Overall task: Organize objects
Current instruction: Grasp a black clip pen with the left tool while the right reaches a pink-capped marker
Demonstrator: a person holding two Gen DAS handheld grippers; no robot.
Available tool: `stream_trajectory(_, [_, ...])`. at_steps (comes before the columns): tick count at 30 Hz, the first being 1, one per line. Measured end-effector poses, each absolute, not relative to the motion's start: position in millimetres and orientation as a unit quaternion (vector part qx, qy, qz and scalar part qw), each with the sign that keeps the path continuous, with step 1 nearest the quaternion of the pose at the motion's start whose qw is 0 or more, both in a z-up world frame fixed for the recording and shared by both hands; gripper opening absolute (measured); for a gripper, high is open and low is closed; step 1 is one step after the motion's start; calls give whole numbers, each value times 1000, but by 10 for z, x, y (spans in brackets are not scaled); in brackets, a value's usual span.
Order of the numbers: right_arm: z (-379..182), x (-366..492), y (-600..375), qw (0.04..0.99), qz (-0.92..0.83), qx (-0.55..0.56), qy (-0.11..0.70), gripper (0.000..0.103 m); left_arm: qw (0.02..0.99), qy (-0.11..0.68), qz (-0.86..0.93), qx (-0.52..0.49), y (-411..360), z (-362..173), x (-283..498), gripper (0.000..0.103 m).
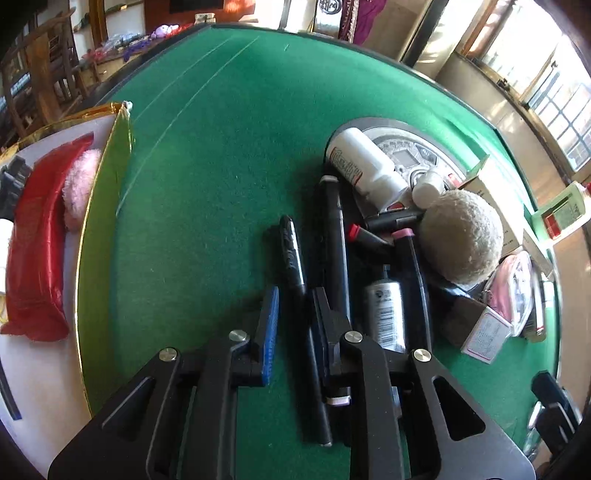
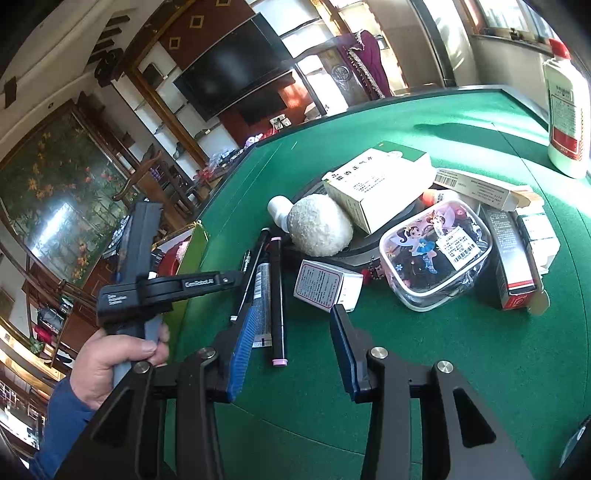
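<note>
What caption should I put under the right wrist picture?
Open right gripper hovers over green table, facing pens, fluffy ball and cartoon pouch.

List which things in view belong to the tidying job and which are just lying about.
Belongs to the job, probably: black pen, pink-capped marker, white bottle, fluffy ball, cartoon pouch, medicine carton, open box.

Just lying about: television, wooden chair, flower painting, purple plush toy.

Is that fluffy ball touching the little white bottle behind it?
Touching. The right wrist view shows the fluffy ball pressed against the white bottle, with no green felt between them.
</note>
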State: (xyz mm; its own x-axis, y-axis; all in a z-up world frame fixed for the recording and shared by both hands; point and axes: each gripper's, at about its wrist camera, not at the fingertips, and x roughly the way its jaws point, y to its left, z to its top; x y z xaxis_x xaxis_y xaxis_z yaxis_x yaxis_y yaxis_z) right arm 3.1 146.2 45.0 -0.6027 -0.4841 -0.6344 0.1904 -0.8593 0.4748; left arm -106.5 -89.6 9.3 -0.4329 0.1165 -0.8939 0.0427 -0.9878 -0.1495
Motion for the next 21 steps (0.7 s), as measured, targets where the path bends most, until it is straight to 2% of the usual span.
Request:
stream_trajectory(4, [426, 48, 1395, 199, -877, 403, -171, 41, 28, -31, 858, -513, -828, 79, -825, 8])
stream_trajectory(5, [417, 52, 1379, 202, -877, 403, -169, 37, 32, -26, 862, -505, -836, 73, -707, 8])
stream_trajectory(6, [408, 53, 1351, 207, -875, 405, -164, 28, 36, -25, 865, -500, -846, 66, -571, 8])
stream_trajectory(11, [255, -46, 1147, 229, -856, 437, -151, 20, 73, -3, 872, -484, -875, 69, 178, 8])
stream_trajectory(17, [107, -351, 863, 225, -842, 470, -140, 20, 79, -17, 880, -469, -980, 84, 394, 8])
stream_trajectory(21, [-34, -642, 791, 177, -846, 485, -131, 20, 79, -9, 884, -461, -1007, 74, 434, 8])
